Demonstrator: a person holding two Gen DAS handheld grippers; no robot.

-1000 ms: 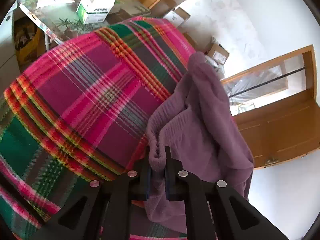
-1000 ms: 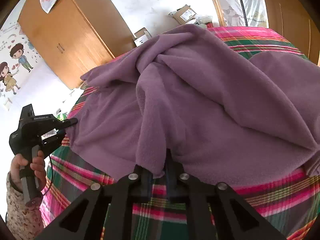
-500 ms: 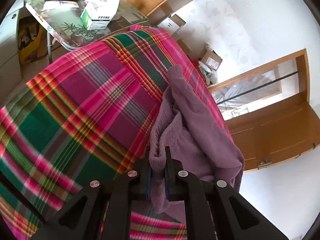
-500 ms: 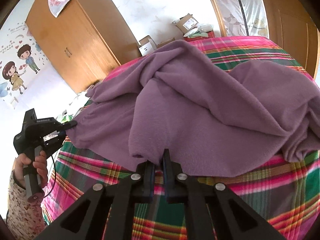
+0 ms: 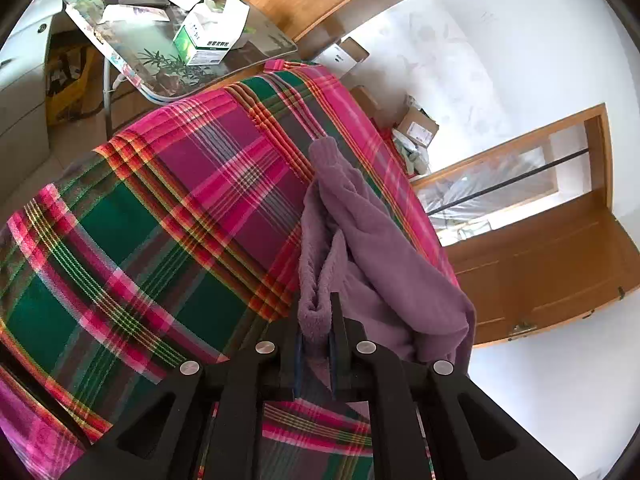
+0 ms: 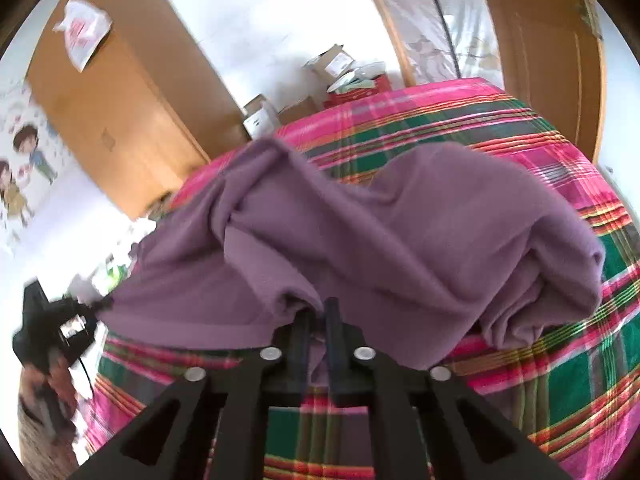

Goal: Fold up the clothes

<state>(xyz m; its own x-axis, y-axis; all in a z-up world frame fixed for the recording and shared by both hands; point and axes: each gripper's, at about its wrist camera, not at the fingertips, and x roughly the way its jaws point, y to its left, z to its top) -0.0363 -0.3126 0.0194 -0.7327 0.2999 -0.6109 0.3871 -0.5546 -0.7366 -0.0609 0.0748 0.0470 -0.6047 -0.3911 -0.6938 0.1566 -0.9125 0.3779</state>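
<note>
A purple fleece garment (image 5: 380, 256) lies bunched on a bed covered by a pink and green plaid cloth (image 5: 160, 220). My left gripper (image 5: 316, 314) is shut on a thick, gathered edge of it, lifted off the plaid. In the right wrist view the garment (image 6: 400, 220) hangs as a draped sheet between both grippers. My right gripper (image 6: 316, 314) is closing its jaws, with a fold of the garment's lower edge pinched between them. At the far left of that view is the left gripper (image 6: 60, 320), blurred, in a hand and holding the garment's corner.
A glass-topped table (image 5: 256, 56) with a green and white box (image 5: 208, 36) stands beyond the bed's far corner. Cardboard boxes (image 5: 416, 128) sit on the floor by the white wall. A wooden door (image 5: 552, 264) and a wardrobe (image 6: 112, 100) flank the bed.
Both grippers have moved and risen a little with the garment. It now covers less of the bed, showing more plaid around it. The right wrist view is blurred by motion.
</note>
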